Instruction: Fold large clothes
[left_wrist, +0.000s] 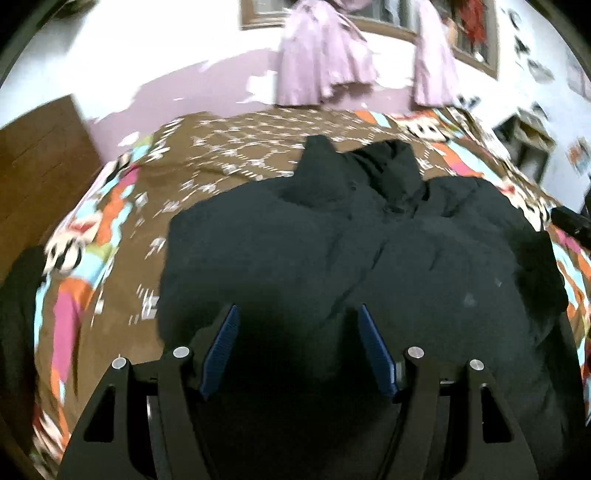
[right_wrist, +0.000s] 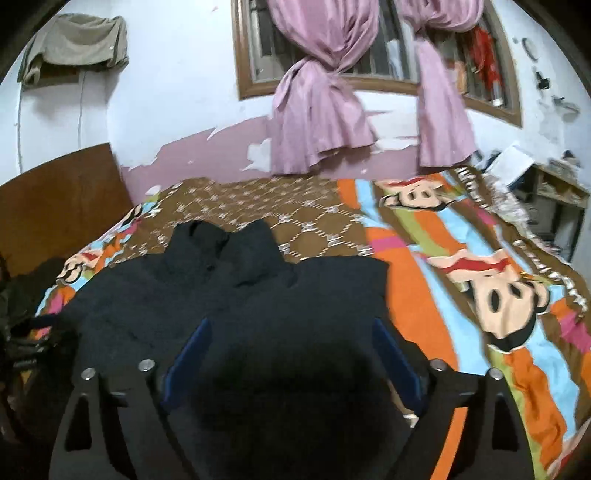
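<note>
Dark garment (left_wrist: 369, 251) spread flat on bed (left_wrist: 110, 236), collar pointing towards far curtained wall, long axis running away from cameras, left tool (left_wrist: 297, 314) and right tool (right_wrist: 291, 328) both spread above it

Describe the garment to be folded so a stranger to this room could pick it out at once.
Start at the bed under the pink curtains, covered by a bright cartoon-monkey blanket. Spread on the blanket lies a dark jacket, its collar towards the wall. It is the only plain, near-black thing on that colourful cover.
</note>
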